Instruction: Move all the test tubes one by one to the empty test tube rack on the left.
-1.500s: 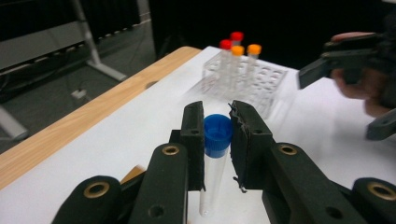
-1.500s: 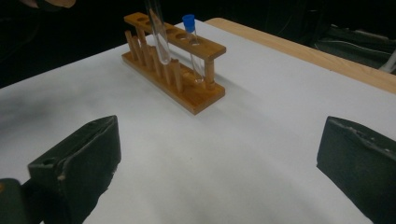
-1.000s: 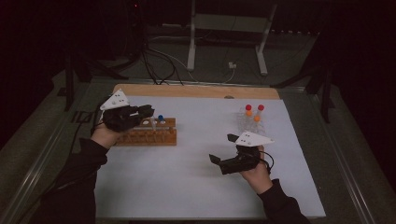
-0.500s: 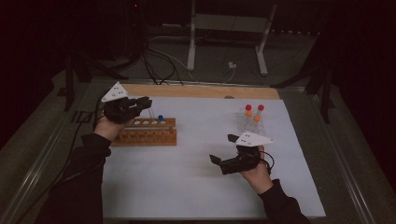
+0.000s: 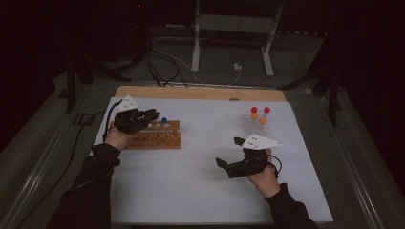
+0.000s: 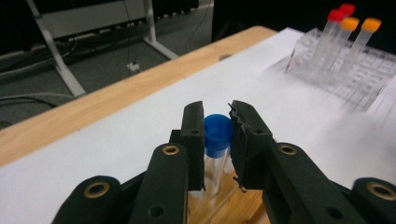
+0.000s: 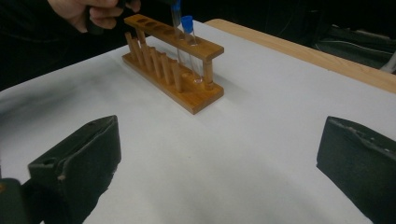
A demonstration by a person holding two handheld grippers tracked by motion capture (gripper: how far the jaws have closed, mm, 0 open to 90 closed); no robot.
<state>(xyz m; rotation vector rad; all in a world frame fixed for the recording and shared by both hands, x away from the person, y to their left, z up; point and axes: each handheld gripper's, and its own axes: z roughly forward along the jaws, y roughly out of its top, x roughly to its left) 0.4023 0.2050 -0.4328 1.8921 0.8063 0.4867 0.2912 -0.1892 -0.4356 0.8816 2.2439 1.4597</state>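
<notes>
white paper covers the bench (image 5: 200, 191). left claw (image 6: 217, 123) is clenched on a blue-capped clear tube (image 6: 218, 135), held upright over the slotted wooden rack (image 5: 155, 134) for seating; right claw (image 5: 225, 165) waits released, apart.

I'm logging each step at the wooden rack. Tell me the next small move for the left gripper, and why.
Probably ease the left gripper a little further down, then open it. Its jaws are shut on a blue-capped tube standing upright over the wooden rack, beside another blue-capped tube already seated at the end. How deep the held tube sits in its hole cannot be told. The right gripper rests open, apart.
</notes>
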